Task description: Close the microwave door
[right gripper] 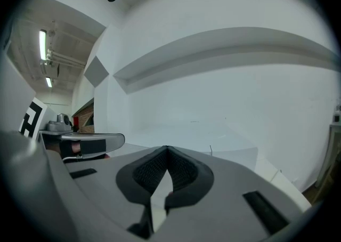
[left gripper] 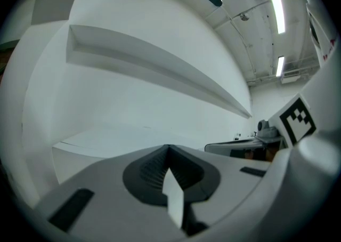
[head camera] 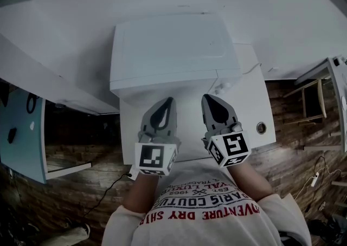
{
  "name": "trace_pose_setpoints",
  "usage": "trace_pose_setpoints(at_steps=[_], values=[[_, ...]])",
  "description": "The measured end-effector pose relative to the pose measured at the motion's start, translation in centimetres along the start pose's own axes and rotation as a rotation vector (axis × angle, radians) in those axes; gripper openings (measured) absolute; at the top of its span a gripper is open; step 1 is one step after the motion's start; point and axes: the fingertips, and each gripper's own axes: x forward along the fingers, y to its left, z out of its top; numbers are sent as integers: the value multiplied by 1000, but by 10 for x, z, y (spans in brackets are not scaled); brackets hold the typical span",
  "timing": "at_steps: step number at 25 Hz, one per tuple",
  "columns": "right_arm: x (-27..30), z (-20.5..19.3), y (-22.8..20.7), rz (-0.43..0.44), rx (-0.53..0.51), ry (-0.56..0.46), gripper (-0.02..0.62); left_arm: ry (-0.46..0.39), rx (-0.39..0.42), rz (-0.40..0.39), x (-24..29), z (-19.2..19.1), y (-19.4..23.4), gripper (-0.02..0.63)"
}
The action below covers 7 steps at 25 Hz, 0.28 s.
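Note:
From above, the white microwave (head camera: 173,50) stands on a white cabinet (head camera: 255,104) against the wall. Only its top shows; no door swings out past its front edge, and the front face is hidden. My left gripper (head camera: 169,100) and right gripper (head camera: 207,97) hover side by side just in front of that edge, tips pointing at it. Both are shut with nothing between the jaws. The left gripper (left gripper: 169,147) faces white wall and shelf, with the right gripper's marker cube (left gripper: 294,120) at its right. The right gripper (right gripper: 168,149) sees the same white surfaces.
A long white shelf (head camera: 43,82) runs along the wall at left, above a blue panel (head camera: 21,136). A round fitting (head camera: 261,127) sits on the cabinet's right part. A cable (head camera: 108,185) trails over the wooden floor. A table (head camera: 331,88) stands at far right.

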Motion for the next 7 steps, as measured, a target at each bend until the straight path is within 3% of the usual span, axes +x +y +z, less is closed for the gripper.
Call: trace_pose_setpoints(at_steps=[7], values=[[6,-3,1,-7,-23,23,11,8,-9,13,1,-1,6,-2]])
